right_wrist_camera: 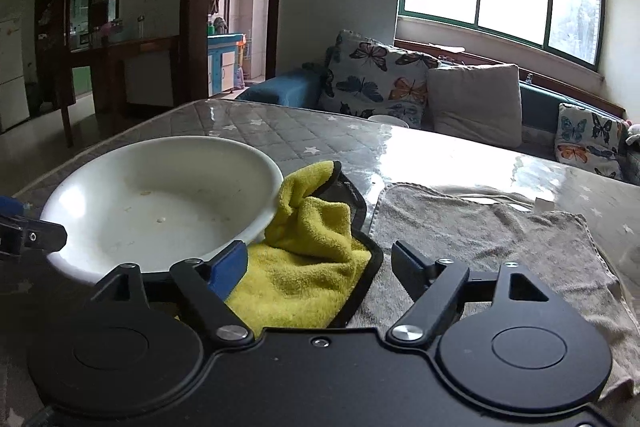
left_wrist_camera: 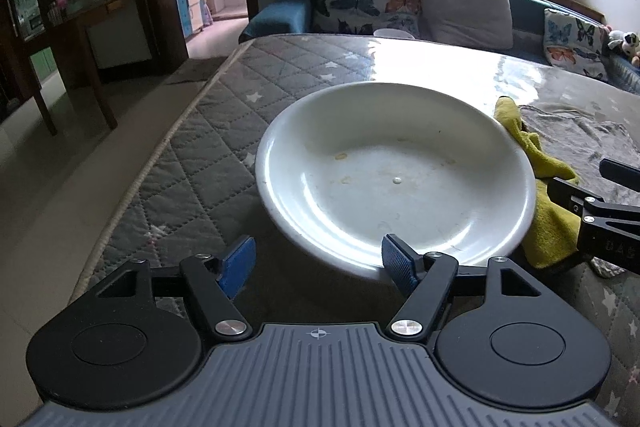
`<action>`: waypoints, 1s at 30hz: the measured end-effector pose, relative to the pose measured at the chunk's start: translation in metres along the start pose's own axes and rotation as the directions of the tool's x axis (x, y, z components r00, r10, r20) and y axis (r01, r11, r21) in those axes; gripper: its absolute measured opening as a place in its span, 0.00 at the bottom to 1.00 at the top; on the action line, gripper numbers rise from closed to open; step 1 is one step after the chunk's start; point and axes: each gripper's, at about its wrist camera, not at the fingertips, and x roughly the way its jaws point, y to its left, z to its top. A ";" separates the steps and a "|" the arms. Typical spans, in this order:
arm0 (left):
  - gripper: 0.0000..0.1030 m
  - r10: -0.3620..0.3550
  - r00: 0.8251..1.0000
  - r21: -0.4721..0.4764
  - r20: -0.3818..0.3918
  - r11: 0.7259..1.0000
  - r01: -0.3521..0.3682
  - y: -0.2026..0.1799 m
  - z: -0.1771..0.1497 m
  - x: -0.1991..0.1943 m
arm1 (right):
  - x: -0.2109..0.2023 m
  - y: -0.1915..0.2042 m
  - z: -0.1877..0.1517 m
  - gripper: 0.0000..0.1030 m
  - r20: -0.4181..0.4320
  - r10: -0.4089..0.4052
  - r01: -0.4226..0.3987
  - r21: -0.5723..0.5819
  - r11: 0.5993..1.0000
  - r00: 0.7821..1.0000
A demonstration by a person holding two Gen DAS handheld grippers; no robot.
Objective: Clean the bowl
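The white bowl point(left_wrist_camera: 396, 175) sits mid-frame on the quilted table point(left_wrist_camera: 192, 155), small food specks inside; its near rim is partly hidden behind the left gripper point(left_wrist_camera: 318, 263), whose jaws stand wide apart, holding nothing. The yellow cloth point(right_wrist_camera: 304, 255) touches the bowl's right side, lying between the spread, empty fingers of the right gripper point(right_wrist_camera: 316, 267). A grey towel point(right_wrist_camera: 480, 227) covers the lower right; bare table lies beyond.
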 end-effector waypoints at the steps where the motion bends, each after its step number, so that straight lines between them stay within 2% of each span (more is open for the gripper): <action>1: 0.69 0.002 1.000 0.004 0.003 1.000 -0.002 -0.001 -0.001 -0.002 | -0.001 0.000 0.000 0.81 0.000 -0.002 0.002 0.000 1.000 1.000; 7: 0.70 0.009 1.000 0.013 0.008 1.000 -0.009 -0.004 -0.004 -0.008 | -0.007 0.002 -0.001 0.87 0.005 -0.001 0.001 0.009 1.000 1.000; 30: 0.70 0.008 1.000 0.023 -0.010 1.000 -0.007 -0.011 -0.023 -0.017 | -0.021 0.007 -0.012 0.87 -0.008 -0.006 0.006 0.055 0.998 1.000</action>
